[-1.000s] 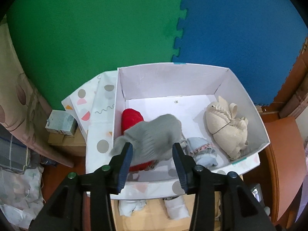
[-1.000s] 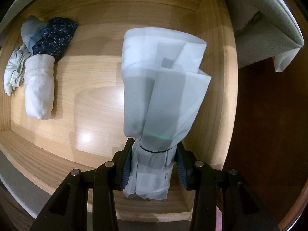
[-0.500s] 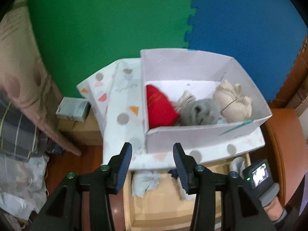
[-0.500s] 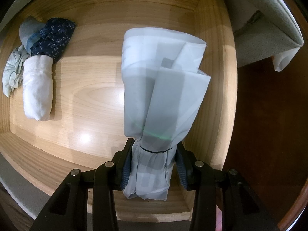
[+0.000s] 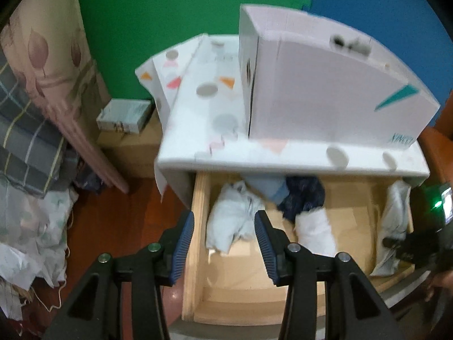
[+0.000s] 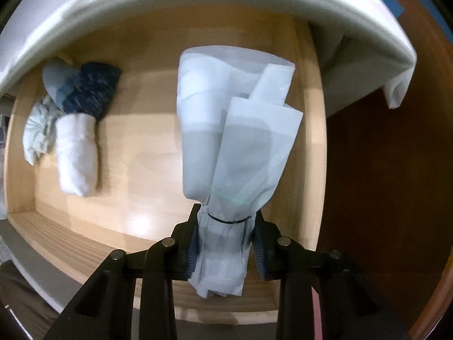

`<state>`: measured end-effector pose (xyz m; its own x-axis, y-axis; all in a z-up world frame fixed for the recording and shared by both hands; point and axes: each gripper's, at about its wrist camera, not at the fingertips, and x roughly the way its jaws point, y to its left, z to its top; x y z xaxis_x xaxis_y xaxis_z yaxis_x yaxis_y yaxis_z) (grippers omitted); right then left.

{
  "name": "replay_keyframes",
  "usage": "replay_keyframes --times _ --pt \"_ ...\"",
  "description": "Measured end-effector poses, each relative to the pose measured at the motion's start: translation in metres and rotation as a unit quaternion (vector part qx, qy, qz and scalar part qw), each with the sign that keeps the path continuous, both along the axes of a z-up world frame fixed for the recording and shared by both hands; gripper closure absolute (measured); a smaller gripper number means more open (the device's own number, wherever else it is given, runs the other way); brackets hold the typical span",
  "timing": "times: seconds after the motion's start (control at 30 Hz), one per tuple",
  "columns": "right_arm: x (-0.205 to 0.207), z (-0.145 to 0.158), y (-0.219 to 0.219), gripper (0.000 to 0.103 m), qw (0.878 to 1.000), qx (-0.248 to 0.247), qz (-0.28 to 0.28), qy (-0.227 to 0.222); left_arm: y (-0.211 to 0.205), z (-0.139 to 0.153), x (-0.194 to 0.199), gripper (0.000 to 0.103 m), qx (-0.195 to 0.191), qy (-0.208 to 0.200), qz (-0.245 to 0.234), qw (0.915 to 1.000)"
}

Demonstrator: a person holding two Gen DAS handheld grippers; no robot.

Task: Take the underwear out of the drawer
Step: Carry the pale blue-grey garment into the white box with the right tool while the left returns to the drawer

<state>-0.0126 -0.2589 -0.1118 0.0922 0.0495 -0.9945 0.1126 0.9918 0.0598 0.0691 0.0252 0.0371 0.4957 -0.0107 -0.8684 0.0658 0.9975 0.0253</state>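
Change is plain on the left side: a second ago the left gripper (image 5: 223,239) was over the white box (image 5: 334,96) with a grey garment at its fingers, and half a second ago it had pulled back empty; it now hangs lower, above the open wooden drawer (image 5: 198,238), and the box shows only its outer wall. Its jaws are spread with nothing between them, framing a crumpled white garment (image 5: 230,223) that lies at the drawer's left end. Beside that lie a pale blue piece (image 5: 267,187), a dark navy piece (image 5: 304,198) and a rolled white piece (image 5: 315,232), all close together. The right gripper (image 6: 225,246) has kept its grip throughout: its jaws are pressed onto the lower end of the pale blue underwear (image 6: 235,130), banded with a dark tie just above the fingers. The cloth stands up and away from the camera over the drawer's right part; whether it is clear of the drawer floor is hard to tell from this blurred view. The spotted cabinet top (image 5: 215,113) overhangs the drawer
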Motion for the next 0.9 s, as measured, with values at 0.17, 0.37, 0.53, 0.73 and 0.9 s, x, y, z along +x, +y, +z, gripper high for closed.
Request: replay_keyframes --times 0.17,0.37,0.53,0.73,0.9 --pt "-0.002 0.014 0.003 0.074 1.000 0.008 0.009 -0.008 -0.004 -0.027 -0.012 0.058 -0.013 0.012 0.008 0.9998" --pt "-0.009 0.036 -0.002 0.075 1.000 0.011 0.017 -0.012 -0.003 -0.041 -0.022 0.058 -0.020 0.004 0.025 0.9995" --pt "-0.019 0.045 -0.005 0.076 0.999 0.012 0.016 -0.036 0.008 -0.035 -0.024 0.058 -0.052 -0.013 0.048 0.9974" --pt "-0.029 0.067 -0.002 0.077 0.998 0.011 0.012 -0.066 0.015 -0.033 -0.026 0.058 -0.054 -0.022 0.067 0.9960" --pt "-0.037 0.095 0.006 0.077 0.995 0.000 0.019 -0.103 0.008 -0.034 -0.026 0.058 -0.039 -0.020 0.054 0.9976"
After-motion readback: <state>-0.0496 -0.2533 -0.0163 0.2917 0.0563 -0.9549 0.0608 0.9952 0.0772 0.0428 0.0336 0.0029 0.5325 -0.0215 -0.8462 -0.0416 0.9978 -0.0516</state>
